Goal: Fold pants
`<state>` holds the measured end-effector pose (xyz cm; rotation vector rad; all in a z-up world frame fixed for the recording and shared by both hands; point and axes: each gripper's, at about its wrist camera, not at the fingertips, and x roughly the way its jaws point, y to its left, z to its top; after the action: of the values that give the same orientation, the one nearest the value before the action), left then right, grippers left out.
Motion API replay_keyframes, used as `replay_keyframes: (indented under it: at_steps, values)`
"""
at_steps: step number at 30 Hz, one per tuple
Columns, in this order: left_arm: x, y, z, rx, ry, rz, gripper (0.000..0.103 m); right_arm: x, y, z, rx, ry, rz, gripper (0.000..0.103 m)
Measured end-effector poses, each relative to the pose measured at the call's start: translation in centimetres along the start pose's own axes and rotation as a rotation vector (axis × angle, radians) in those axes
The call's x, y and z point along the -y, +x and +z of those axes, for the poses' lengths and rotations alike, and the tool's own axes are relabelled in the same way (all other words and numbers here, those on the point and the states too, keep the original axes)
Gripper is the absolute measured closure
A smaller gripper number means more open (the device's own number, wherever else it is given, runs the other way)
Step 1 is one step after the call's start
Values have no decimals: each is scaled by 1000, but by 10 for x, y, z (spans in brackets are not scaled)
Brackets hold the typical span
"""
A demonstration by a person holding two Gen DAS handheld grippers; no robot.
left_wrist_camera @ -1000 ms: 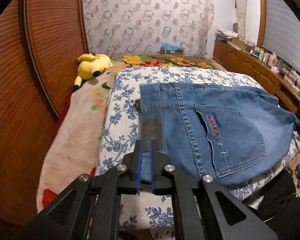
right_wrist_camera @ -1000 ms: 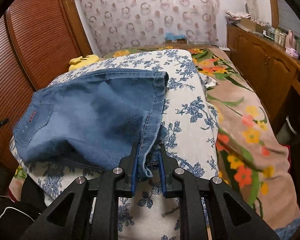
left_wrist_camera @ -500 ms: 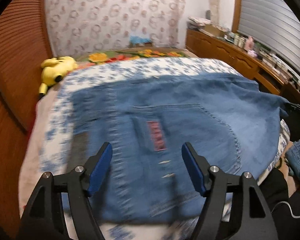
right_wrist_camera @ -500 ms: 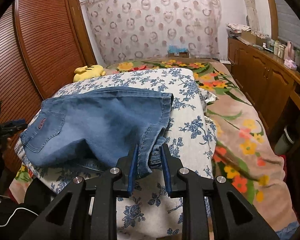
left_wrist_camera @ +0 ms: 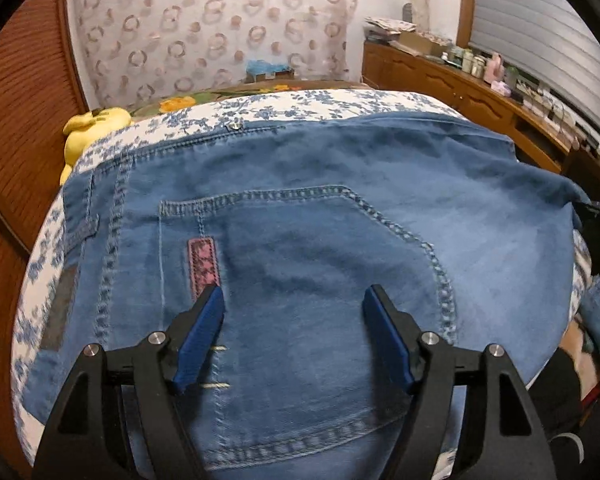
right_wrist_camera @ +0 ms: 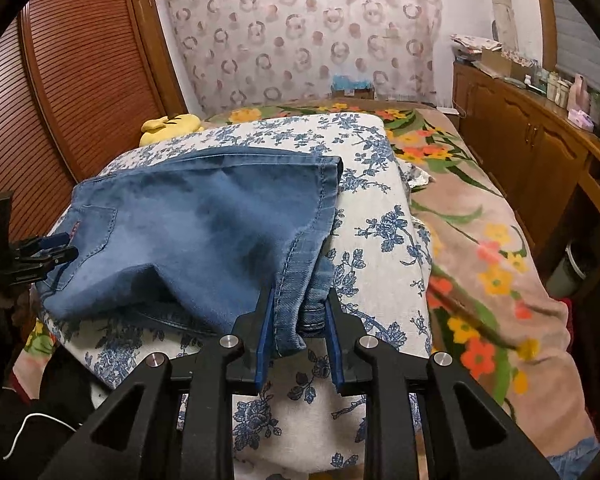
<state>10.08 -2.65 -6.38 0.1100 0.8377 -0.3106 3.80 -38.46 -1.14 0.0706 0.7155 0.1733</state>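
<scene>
The blue denim pants (left_wrist_camera: 300,216) lie folded on a blue-flowered white cushion (right_wrist_camera: 380,240) on top of the bed, which is spread with a floral blanket (right_wrist_camera: 480,240). Seen from the left wrist, the back pocket (left_wrist_camera: 308,280) with its small red label (left_wrist_camera: 203,264) lies right under the left gripper (left_wrist_camera: 296,300), whose blue pads stand wide apart above the cloth with nothing caught between them. Seen from the right wrist, the right gripper (right_wrist_camera: 298,304) has the bunched hem ends of the legs between its narrowly parted jaws; the left pad lies against the hem, but whether the right pad presses the cloth cannot be told. The pants run across the cushion, waistband and pocket toward the wardrobe (right_wrist_camera: 80,80) side, hems toward the right gripper, so their long axis lies from one gripper to the other. The lower layers of the fold are hidden beneath the top one, and the near edge of the pants is cut off behind the left gripper's black frame. A yellow plush toy (left_wrist_camera: 92,128) lies beyond the cushion, partly hidden by it, and a wooden sideboard (right_wrist_camera: 540,152) stands along the far side of the bed.
</scene>
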Motion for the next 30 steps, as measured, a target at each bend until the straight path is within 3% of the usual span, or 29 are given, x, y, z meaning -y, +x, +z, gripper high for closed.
replay_keyframes:
  at_steps: [15,30]
  values:
    - [6,-4,-14,34,-42,25,27,-1,0,8,15,-45,-21,79]
    - [9,-17,-23,-19,-76,25,27,3,4,12,13,-59,-9,83]
